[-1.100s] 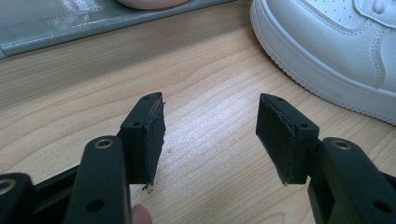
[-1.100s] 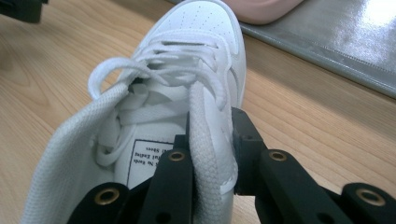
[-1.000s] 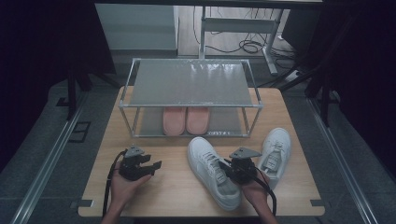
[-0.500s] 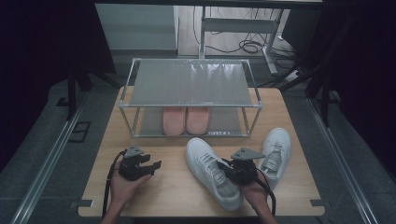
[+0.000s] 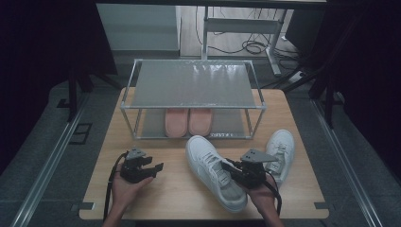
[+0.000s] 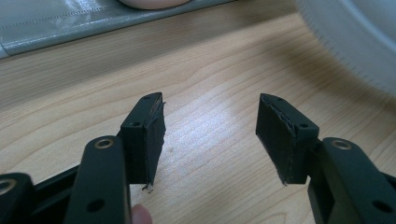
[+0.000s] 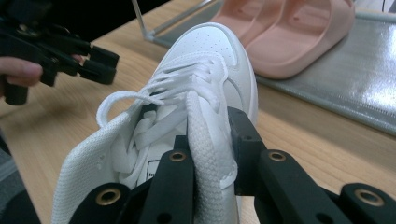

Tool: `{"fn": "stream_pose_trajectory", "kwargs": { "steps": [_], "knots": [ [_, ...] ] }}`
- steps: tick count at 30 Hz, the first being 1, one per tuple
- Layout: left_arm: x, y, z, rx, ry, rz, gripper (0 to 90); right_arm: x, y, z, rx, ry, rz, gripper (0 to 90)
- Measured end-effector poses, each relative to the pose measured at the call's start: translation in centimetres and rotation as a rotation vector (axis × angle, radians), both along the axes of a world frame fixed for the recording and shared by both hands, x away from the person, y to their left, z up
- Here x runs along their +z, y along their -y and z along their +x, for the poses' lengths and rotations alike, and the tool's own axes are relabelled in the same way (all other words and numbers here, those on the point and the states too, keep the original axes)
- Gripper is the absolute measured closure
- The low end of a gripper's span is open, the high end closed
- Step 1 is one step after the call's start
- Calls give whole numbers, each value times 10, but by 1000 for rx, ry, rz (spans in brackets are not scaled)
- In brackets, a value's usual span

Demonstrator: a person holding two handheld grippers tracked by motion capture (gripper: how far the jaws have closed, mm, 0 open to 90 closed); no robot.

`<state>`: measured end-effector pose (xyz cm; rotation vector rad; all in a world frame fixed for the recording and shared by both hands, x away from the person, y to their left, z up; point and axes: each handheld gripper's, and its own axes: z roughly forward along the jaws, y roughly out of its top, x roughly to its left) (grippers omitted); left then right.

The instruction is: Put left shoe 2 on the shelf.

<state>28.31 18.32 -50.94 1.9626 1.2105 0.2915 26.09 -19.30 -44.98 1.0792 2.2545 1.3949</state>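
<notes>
Right gripper (image 5: 235, 171) pinches the sneaker's (image 5: 213, 170) collar; left gripper (image 5: 153, 169), jaws spread and empty, sits at its nine o'clock.

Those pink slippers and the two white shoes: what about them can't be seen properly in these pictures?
- Pink slippers: high view, the rack's top shelf hides their far halves.
- Held shoe: right gripper view, heel cut off by the bottom edge, behind the right claw.
- Other shoe: high view, claw covers its near part.
</notes>
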Motion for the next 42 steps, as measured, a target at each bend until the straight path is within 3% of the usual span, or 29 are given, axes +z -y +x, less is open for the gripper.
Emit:
{"fn": "stream_pose_trajectory", "kwargs": {
  "steps": [8,32,42],
  "knots": [
    [0,1,0,2,-2,-1,429,9,6,-3,3,14,62,811],
    [3,-1,0,2,1,-10,428,41,13,-9,8,82,173,812],
    [1,-1,1,-1,-7,-6,427,59,7,-1,14,108,192,812]
  ]
}}
